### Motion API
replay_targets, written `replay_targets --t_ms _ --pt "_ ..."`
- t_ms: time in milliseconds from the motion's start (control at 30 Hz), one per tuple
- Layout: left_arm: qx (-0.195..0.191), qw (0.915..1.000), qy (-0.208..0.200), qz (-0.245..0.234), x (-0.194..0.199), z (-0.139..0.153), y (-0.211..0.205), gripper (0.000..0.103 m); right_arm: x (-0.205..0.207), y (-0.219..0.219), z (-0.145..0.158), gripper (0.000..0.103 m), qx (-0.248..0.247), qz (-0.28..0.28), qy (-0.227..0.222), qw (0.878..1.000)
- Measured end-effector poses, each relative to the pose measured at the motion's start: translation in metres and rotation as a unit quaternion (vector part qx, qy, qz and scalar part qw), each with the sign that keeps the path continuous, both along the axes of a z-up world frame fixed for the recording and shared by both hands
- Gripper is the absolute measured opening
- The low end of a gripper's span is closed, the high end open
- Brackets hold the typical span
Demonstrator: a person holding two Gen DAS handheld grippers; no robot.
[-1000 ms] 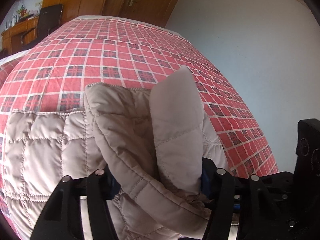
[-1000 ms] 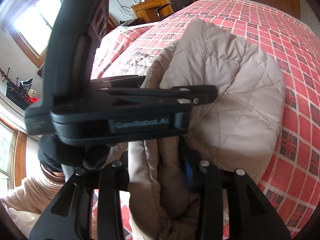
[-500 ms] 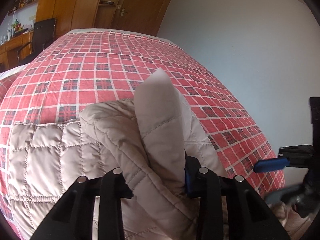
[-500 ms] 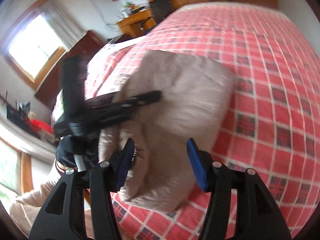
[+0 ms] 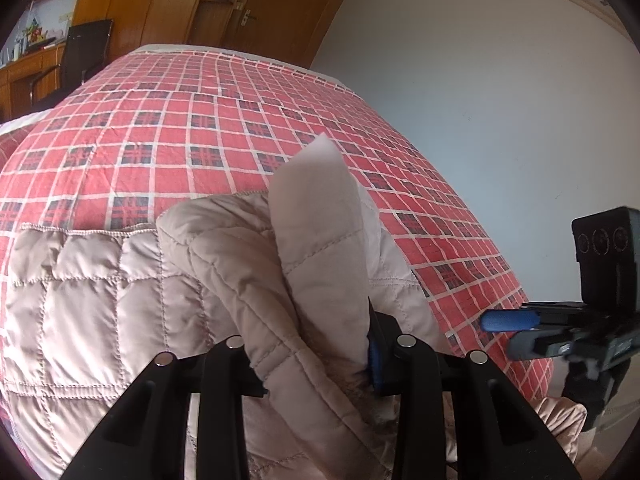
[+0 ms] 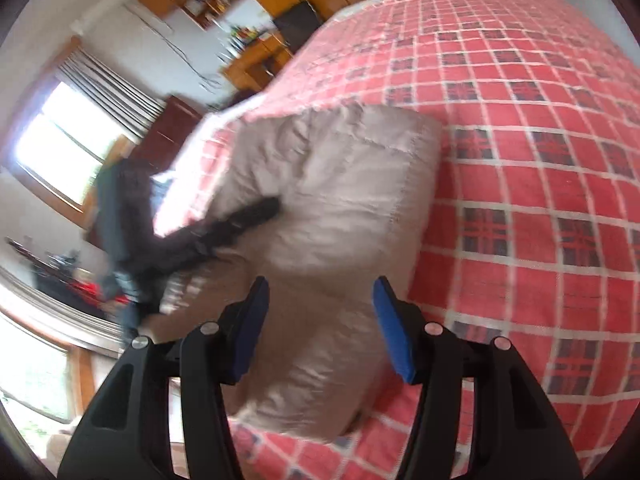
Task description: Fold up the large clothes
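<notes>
Wood is filling the far left of the room in the left wrist view: a desk (image 5: 28,76) with a black chair (image 5: 86,56) beside it, then tall wardrobe doors (image 5: 224,4), then a pale wall (image 5: 500,100) running off to the right. A red plaid bedspread (image 5: 180,128) is covering the bed that serves as the work surface. In the right wrist view, which is blurring with motion, a bright window (image 6: 68,152) with striped curtains is glowing at the left, and shelves and a desk are sitting behind the bed.

A beige quilted jacket (image 5: 100,288) is lying near the bed's front edge, flat at the left and bunching up into a thick fold toward the middle. The left gripper (image 5: 316,356) is clamping that raised fold, with cloth packing the gap between its black fingers and a pale flap standing upright above them. To the right, just off the bed's corner, the right gripper (image 5: 516,330) is hanging clear of the cloth, its blue pads showing.

From its own camera, the right gripper (image 6: 322,332) is standing wide apart and holding nothing, with the jacket (image 6: 352,200) lying ahead of it and showing between its blue pads (image 6: 390,336), though whether they touch it is unclear.
</notes>
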State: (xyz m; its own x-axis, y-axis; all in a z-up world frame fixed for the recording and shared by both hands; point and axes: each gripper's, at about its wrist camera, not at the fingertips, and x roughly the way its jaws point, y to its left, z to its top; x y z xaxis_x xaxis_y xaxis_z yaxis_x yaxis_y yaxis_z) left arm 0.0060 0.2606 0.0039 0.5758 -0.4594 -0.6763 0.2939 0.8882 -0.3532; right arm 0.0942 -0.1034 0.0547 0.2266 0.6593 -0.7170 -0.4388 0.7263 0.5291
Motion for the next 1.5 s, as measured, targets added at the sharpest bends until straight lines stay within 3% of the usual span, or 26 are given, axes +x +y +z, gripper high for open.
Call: replay_targets --t_ms 100,167,233,367,533,633,833,1133,1333,1500 --pt "-0.011 0.9999 0.009 0.0 0.003 -0.001 0.003 0.043 -0.011 0.022 -0.01 0.055 -0.01 0.04 0.009 0.999" --pt "-0.017 0.9997 0.019 0.002 0.007 -0.002 0.006 0.048 -0.022 0.04 -0.014 0.056 -0.045 0.052 -0.014 0.998" --pt "-0.025 0.999 0.037 0.002 0.012 -0.005 0.007 0.061 -0.033 0.054 -0.013 0.058 -0.08 0.049 -0.044 0.995" --pt "-0.026 0.998 0.058 0.002 0.02 -0.013 0.005 0.062 -0.045 0.073 -0.017 0.06 -0.133 0.046 -0.084 0.987" --pt "-0.045 0.9974 0.056 -0.009 0.015 -0.008 0.002 0.026 -0.039 0.058 -0.012 0.06 -0.102 0.039 -0.062 0.992" --pt "-0.059 0.9972 0.038 -0.026 0.01 0.006 0.002 0.018 -0.035 0.038 -0.001 0.06 -0.052 0.026 -0.048 0.997" --pt "-0.115 0.9914 0.016 -0.06 -0.001 0.036 0.019 0.014 -0.021 -0.001 0.015 0.06 0.019 -0.012 -0.027 0.999" --pt "-0.209 0.9765 0.003 -0.05 -0.013 0.06 0.107 0.014 -0.008 0.009 0.0 0.064 0.042 0.014 0.011 0.999" --pt "-0.265 0.9634 0.031 -0.023 -0.014 0.021 0.161 0.014 -0.014 0.044 -0.007 0.069 0.047 0.059 0.03 0.997" --pt "-0.262 0.9636 0.05 -0.008 -0.008 -0.013 0.177 0.015 -0.02 0.073 -0.011 0.069 0.038 0.09 0.039 0.994"
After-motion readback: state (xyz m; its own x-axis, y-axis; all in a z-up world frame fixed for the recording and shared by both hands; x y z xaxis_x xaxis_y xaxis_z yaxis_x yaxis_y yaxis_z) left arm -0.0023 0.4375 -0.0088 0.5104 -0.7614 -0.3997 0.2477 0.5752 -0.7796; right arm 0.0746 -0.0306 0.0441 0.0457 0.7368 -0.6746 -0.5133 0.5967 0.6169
